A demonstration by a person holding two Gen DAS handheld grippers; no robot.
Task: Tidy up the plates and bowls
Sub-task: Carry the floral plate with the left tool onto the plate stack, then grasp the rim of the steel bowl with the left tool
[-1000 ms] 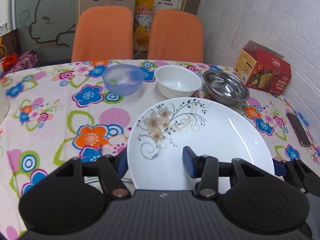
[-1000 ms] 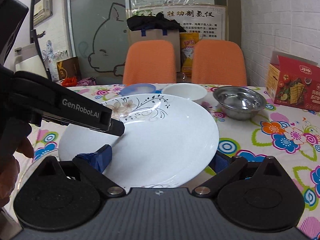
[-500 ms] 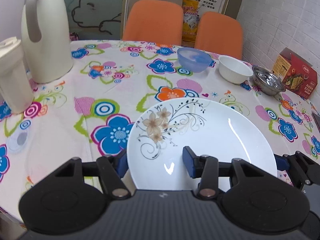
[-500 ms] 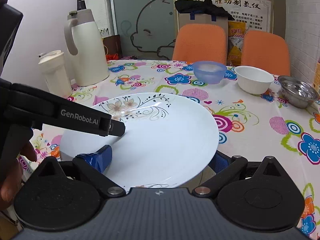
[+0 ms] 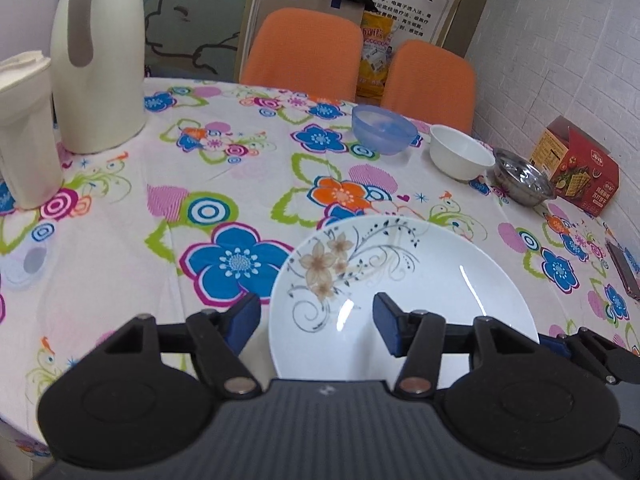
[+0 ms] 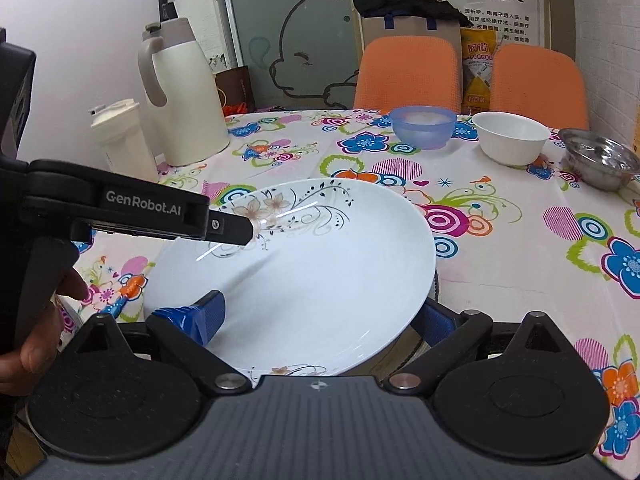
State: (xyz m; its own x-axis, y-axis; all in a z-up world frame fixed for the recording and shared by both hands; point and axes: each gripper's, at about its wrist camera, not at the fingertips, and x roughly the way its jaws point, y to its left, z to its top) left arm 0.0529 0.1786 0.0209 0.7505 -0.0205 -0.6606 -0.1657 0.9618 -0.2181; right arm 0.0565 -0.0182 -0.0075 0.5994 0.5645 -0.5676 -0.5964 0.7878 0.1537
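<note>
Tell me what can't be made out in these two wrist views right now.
- Plate: near rim hidden by the gripper body in both views.
- Right gripper: its right pad sits under the plate, contact unseen.
- Red box: print too small, left view.
- Steel bowl: cut by the right view's edge.

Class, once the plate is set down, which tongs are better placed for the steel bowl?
Probably right: the steel bowl lies far right, on the side of the right tongs; the left tongs hold the plate opposite.
</note>
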